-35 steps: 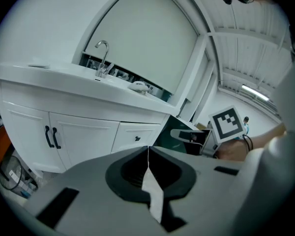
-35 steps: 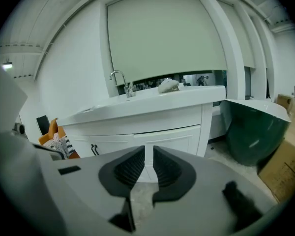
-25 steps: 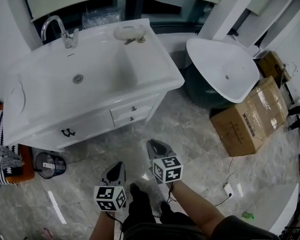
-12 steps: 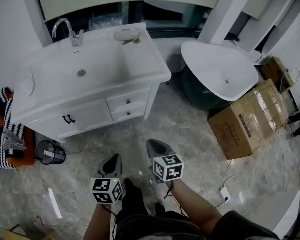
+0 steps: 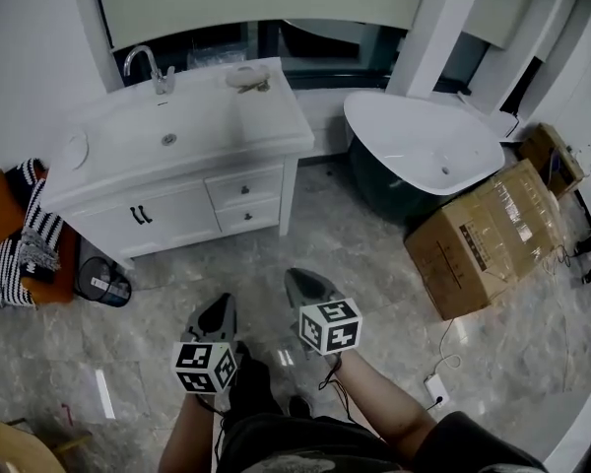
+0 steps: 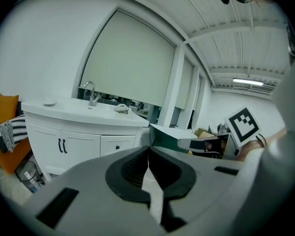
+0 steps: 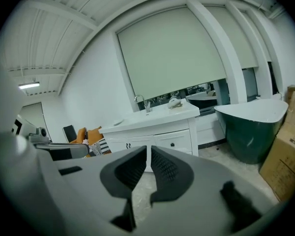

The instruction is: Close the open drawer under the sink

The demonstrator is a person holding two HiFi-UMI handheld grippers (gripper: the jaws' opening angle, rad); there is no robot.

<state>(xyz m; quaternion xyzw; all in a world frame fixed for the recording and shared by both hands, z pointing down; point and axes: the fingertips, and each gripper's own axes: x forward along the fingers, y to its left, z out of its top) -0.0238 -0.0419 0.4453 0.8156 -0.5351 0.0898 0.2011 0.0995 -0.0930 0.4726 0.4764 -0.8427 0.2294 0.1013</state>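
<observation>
The white sink cabinet (image 5: 98,180) stands against the far wall. Its two small drawers (image 5: 244,187) sit at its right end, both fronts flush with the cabinet face. In the left gripper view the drawers (image 6: 117,145) show beyond the jaws, and in the right gripper view the drawers (image 7: 173,142) show the same way. My left gripper (image 5: 220,304) hangs over the floor near the person's legs, far from the cabinet, jaws shut and empty. My right gripper (image 5: 297,279) hangs beside it, jaws closing with a narrow gap and nothing between them.
A white and dark green bathtub (image 5: 424,146) stands right of the cabinet. Cardboard boxes (image 5: 483,235) lie in front of it. A small bin (image 5: 103,284) and a striped cloth on an orange seat (image 5: 20,235) are at the left. A cable with a plug (image 5: 435,387) lies on the floor.
The person has backed away from the cabinet, which now looks smaller and farther off. Both grippers have drawn back with the person and kept side by side.
</observation>
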